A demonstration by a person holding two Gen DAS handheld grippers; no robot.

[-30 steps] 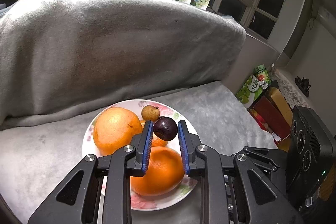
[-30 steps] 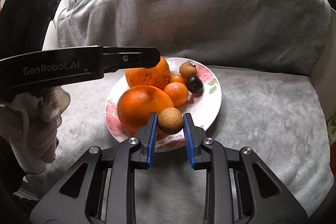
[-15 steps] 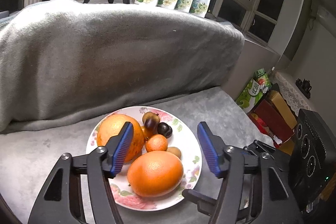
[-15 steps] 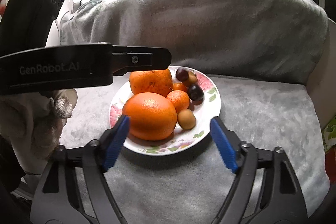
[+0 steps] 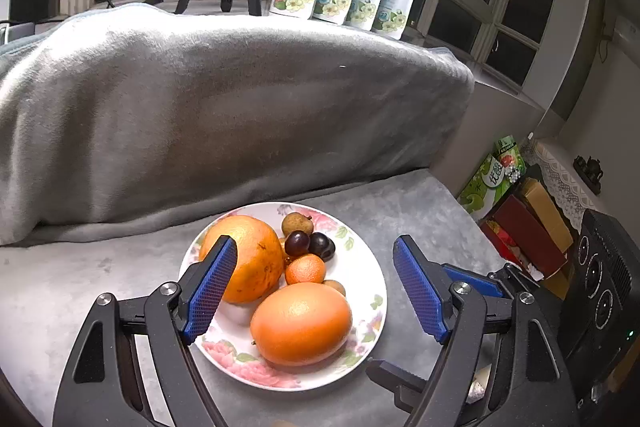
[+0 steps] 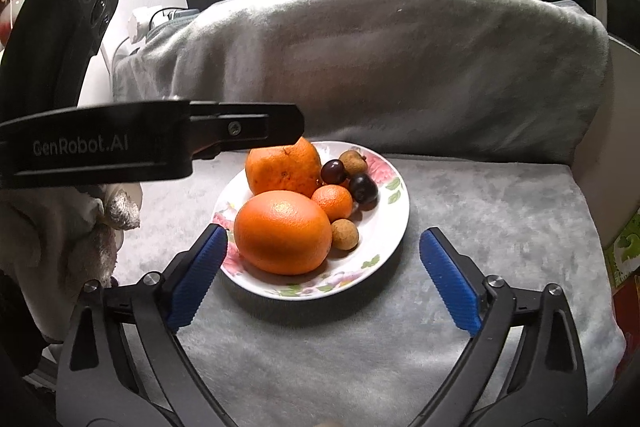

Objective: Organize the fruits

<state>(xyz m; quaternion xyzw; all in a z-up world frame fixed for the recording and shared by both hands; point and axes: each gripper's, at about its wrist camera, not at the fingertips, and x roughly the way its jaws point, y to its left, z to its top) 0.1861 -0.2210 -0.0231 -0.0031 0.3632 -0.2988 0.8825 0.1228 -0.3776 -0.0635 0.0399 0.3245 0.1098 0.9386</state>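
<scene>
While both grippers hang over the plate (image 6: 394,223), left gripper (image 5: 314,285) and right gripper (image 6: 324,261) have just been spreading their jaws, nothing between them. All the fruit sits piled on it: oranges (image 6: 282,237), plums (image 6: 362,187), longans (image 6: 344,234).

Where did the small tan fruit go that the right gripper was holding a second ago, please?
Yes, it moved: the tan fruit left the right gripper, whose jaws have just been opening, and lies on the plate beside the large orange.
</scene>
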